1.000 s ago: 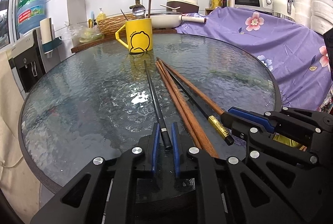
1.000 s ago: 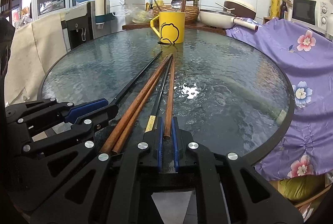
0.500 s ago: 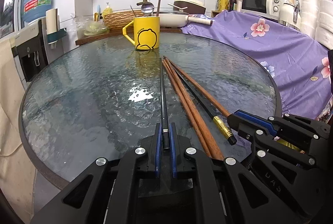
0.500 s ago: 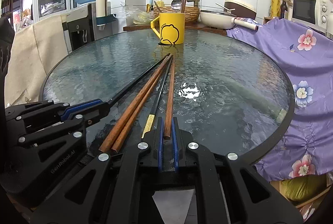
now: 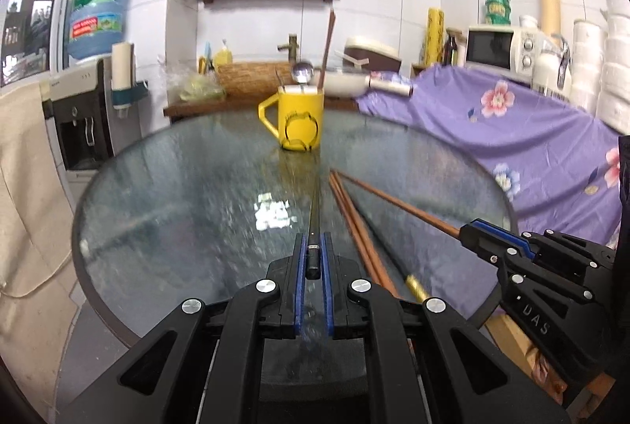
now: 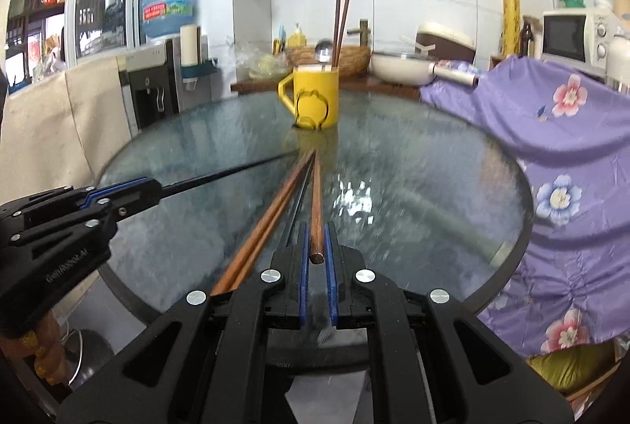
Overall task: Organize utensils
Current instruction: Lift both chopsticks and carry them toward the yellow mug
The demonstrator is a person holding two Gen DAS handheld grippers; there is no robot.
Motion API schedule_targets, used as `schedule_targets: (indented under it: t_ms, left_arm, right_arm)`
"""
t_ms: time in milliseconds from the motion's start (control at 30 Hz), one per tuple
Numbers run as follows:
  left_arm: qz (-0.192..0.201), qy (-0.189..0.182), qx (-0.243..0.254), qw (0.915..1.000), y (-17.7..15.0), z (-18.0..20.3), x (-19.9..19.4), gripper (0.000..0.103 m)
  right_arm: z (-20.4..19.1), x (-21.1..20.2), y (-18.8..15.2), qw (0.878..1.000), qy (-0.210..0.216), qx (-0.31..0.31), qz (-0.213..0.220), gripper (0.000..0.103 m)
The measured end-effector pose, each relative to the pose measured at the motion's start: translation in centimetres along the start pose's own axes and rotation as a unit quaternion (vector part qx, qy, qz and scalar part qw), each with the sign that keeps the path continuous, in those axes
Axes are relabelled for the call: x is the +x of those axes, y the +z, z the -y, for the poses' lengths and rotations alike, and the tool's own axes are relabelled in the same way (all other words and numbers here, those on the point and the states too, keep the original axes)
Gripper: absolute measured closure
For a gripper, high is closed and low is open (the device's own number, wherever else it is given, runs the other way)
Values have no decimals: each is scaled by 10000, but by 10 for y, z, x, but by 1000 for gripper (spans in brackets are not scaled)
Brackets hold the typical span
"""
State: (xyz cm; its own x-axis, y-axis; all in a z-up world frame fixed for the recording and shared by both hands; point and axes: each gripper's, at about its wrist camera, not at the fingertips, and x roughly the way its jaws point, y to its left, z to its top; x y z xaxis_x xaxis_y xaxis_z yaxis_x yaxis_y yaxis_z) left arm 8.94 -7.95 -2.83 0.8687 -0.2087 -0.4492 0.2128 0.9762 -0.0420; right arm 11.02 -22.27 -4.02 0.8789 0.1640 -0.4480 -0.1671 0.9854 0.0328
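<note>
Two "DAS"-marked tools [image 5: 313,258] gripping chopsticks [image 6: 316,211]

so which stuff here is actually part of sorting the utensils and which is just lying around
Part of the job:
- black chopstick in the left gripper
- wooden chopstick in the right gripper
- wooden chopstick pair and gold-ended black chopstick on the glass table
- yellow mug, holding chopsticks and a spoon

Lying about:
- microwave
- water jug
- purple floral cloth
</note>
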Motion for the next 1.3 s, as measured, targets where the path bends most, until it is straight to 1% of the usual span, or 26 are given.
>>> schedule_targets:
  t_ms: [133,333,600,767,900,1033,1133,1200,1300]
  left_arm:
    - [291,8,-3,9996,15,0,-11,96]
    - [599,-13,91,9982,32,3,-19,96]
    - [753,-135,150,9970,51,2,-17,96]
    - [804,-267,242,9961,70,2,-11,96]
    - [768,-423,270,9958,88,-3,-3,96]
    - [582,-617,258,9961,113,-10,13,96]
    - [527,-647,329,9960,131,-13,24,96]
    - [442,-731,335,9958,142,-15,31,96]
    - [334,-797,396,9955,158,-17,42,96]
  right_arm:
    - [0,-10,19,9993,-41,-173,326,95]
    - [6,-18,44,9975,-28,-185,684,95]
    - [3,-20,63,9946,-63,-389,958,95]
    - [1,-19,81,9913,-11,-610,1164,95]
    - [3,-12,103,9906,158,-700,1161,95]
    - [7,1,130,9909,446,-705,1054,95]
    - [11,14,154,9913,617,-721,914,95]
    - [15,26,173,9921,762,-702,711,95]
    - [17,40,192,9923,869,-700,537,95]
